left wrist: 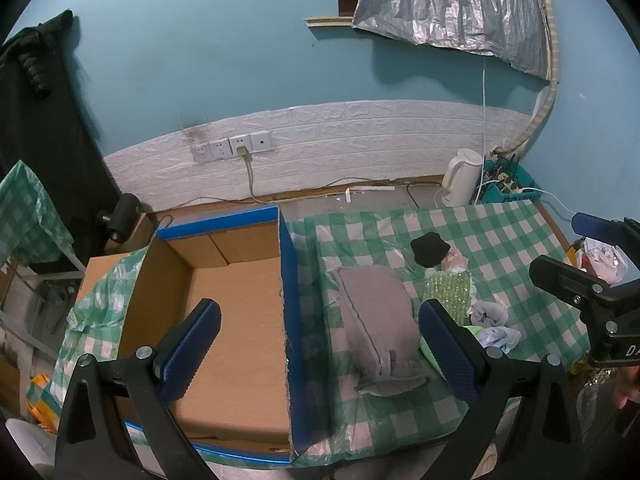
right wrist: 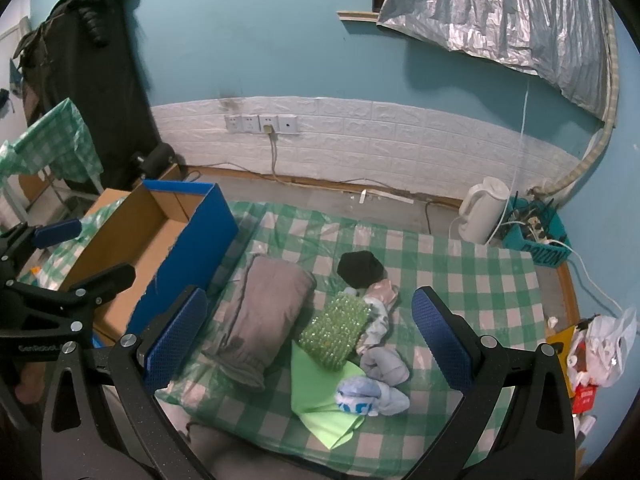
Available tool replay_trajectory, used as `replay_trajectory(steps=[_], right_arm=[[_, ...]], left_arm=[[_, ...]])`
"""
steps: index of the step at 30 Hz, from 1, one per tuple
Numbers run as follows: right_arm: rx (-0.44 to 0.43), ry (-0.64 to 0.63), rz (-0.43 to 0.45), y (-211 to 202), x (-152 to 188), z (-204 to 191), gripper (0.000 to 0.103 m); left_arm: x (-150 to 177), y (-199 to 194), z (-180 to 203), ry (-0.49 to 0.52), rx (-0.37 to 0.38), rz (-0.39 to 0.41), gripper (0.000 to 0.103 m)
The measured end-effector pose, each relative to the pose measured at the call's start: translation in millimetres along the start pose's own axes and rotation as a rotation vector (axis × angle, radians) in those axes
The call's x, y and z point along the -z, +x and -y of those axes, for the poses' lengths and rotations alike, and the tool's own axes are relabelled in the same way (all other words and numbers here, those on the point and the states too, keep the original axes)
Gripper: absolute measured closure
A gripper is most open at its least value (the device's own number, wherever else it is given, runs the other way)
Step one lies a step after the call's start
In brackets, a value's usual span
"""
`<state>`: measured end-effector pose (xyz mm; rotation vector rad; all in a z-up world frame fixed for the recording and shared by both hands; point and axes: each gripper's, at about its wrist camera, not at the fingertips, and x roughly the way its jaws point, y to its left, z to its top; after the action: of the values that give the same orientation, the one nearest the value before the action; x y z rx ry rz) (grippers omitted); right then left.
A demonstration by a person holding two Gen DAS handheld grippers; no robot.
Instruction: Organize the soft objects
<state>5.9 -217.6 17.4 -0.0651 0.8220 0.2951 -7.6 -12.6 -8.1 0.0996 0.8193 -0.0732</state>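
Blue-padded fingers of the left gripper point(left wrist: 320, 344) stand wide apart and hold nothing; its left pad hangs over the open cardboard box point(left wrist: 232, 304), its right pad beyond the box wall, over the checked tablecloth point(left wrist: 500, 240). Right gripper point(right wrist: 308, 340) likewise wide, empty, hovering above the pile.

Soft objects, all still on the cloth, none in the box:
- folded grey trousers point(right wrist: 260, 316), just ahead of the right gripper's left pad, near the blue box wall point(right wrist: 192, 256)
- green beaded pouch point(right wrist: 334, 330) between the right gripper's pads, lying on a light green cloth point(right wrist: 320, 392)
- black cap point(right wrist: 360, 268) further ahead
- small pale garments point(right wrist: 384, 368) bunched toward the right pad, touching each other

Risks (judgement):
- Trousers are bulky and loosely folded; a pinch at one edge would likely let the fold fall open on lifting, and a trailing leg could catch the box wall.
- Pouch sits on the green cloth, so a deep grasp may drag both.
- Small garments overlap; one may come up with a neighbour.
- Plastic tablecloth is wrinkled and could be pinched along with a thin item.
- Grippers are close side by side; collision possible over the box.
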Motion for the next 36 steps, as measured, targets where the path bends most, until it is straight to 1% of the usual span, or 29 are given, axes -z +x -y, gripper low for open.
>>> replay_trajectory(steps=[12,30,33,36], right_arm=[[-0.004,0.002,0.002,0.1,1.5,1.0,0.002],[0.000,0.004,-0.006,1.5,5.1,5.1,0.002],[0.001,0.007,-0.022,5.1,8.8,11.0,0.002],[0.002,0.044,-0.049,11.8,13.7,24.9,0.002]], left_arm=[[6.8,-2.7,7.0,0.007,0.003,-0.012,0.003],[5.1,4.6,10.3,0.011,0.013,-0.033,0.003],[4.8,13.8,12.1,0.001,0.024,-0.066,0.003],[2.2,27.0,13.1,-0.020,0.029,-0.106,0.003]])
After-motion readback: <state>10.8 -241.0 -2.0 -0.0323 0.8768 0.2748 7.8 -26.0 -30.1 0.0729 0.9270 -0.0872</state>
